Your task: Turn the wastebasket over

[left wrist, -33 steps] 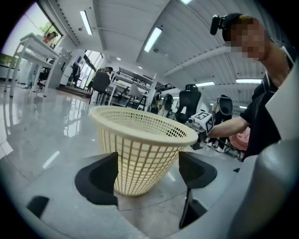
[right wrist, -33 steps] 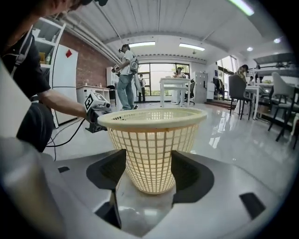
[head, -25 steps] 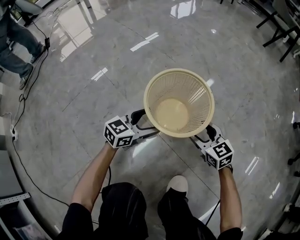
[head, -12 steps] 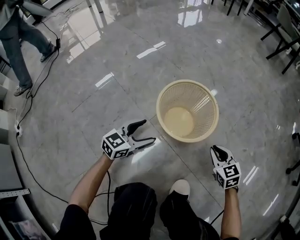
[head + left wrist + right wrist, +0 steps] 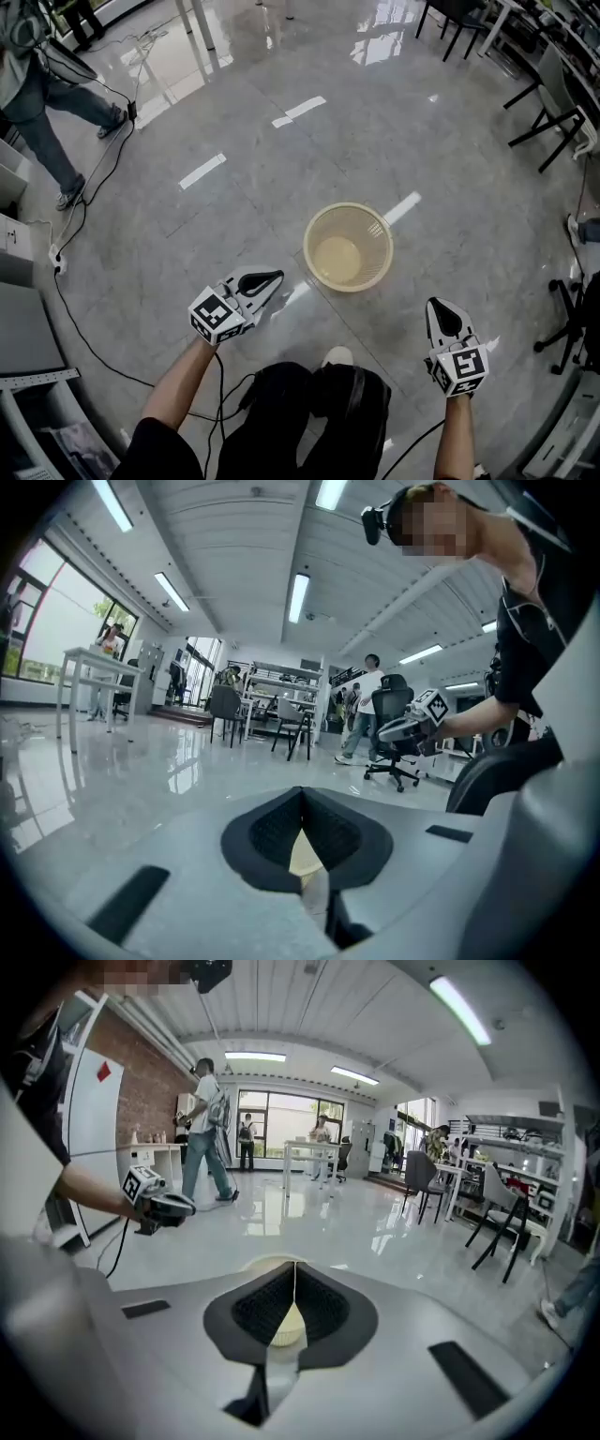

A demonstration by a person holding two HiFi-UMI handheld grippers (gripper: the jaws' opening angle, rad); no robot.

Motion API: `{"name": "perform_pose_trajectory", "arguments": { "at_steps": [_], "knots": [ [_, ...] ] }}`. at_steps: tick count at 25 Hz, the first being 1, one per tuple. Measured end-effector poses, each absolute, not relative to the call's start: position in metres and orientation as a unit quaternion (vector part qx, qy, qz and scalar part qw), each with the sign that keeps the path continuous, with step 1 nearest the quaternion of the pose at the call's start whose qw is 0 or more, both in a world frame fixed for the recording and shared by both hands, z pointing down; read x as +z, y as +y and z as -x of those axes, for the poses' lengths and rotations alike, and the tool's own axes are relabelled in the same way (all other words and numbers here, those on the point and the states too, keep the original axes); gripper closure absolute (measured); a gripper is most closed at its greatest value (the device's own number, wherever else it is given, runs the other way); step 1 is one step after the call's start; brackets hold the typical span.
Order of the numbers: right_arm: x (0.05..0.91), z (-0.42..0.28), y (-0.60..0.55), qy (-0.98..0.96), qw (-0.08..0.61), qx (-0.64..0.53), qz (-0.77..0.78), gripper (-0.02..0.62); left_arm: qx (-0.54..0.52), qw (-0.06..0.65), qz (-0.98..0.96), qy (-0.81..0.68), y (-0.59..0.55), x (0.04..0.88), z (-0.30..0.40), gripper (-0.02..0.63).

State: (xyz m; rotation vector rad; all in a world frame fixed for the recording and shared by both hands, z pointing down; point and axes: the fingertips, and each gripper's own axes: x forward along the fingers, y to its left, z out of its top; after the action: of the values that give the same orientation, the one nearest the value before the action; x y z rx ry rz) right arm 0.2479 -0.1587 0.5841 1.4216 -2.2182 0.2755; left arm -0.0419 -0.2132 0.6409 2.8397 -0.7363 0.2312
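Observation:
The cream mesh wastebasket (image 5: 348, 247) stands upright on the grey marble floor, its open mouth facing up. My left gripper (image 5: 277, 276) hovers to its lower left, shut, with nothing between its pads. My right gripper (image 5: 436, 304) is held to the basket's lower right, also shut and empty. Neither touches the basket. In the left gripper view the shut jaws (image 5: 301, 792) hide all but a sliver of the basket (image 5: 305, 855), and the right gripper (image 5: 403, 728) shows beyond. In the right gripper view the basket (image 5: 286, 1324) peeks below the shut tips (image 5: 294, 1267).
A person (image 5: 37, 94) stands at the far left beside a black cable (image 5: 84, 333) that trails over the floor. Dark chairs (image 5: 544, 103) stand at the upper right, an office chair (image 5: 572, 319) at the right edge. A cabinet (image 5: 23, 309) is at the left.
Both grippers have come away from the basket's sides, lifted and shut. The basket stays upright on the floor and looks smaller as the head view rose.

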Motion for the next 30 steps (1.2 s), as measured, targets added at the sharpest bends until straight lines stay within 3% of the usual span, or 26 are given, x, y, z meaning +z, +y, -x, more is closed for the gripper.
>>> {"name": "perform_pose_trajectory", "arguments": {
  "at_steps": [10,15,22,30],
  "knots": [
    [0.243,-0.131,-0.064,-0.801,0.157,0.177,-0.550,0.580,0.088,0.112,-0.960,-0.242,-0.096,0.289,0.041,0.598],
    [0.123,-0.086,0.007,-0.771,0.130,0.198,-0.591,0.580,0.075,0.144,-0.956,-0.246,-0.024,0.159,0.053,0.598],
    [0.069,-0.052,0.080,-0.760,0.117,0.178,-0.613,0.581,0.049,0.133,-0.958,-0.248,0.040,0.085,0.050,0.598],
    [0.057,-0.038,0.109,-0.776,0.115,0.176,-0.594,0.584,0.048,0.114,-0.959,-0.257,0.071,0.065,0.025,0.598]
  ]
}}
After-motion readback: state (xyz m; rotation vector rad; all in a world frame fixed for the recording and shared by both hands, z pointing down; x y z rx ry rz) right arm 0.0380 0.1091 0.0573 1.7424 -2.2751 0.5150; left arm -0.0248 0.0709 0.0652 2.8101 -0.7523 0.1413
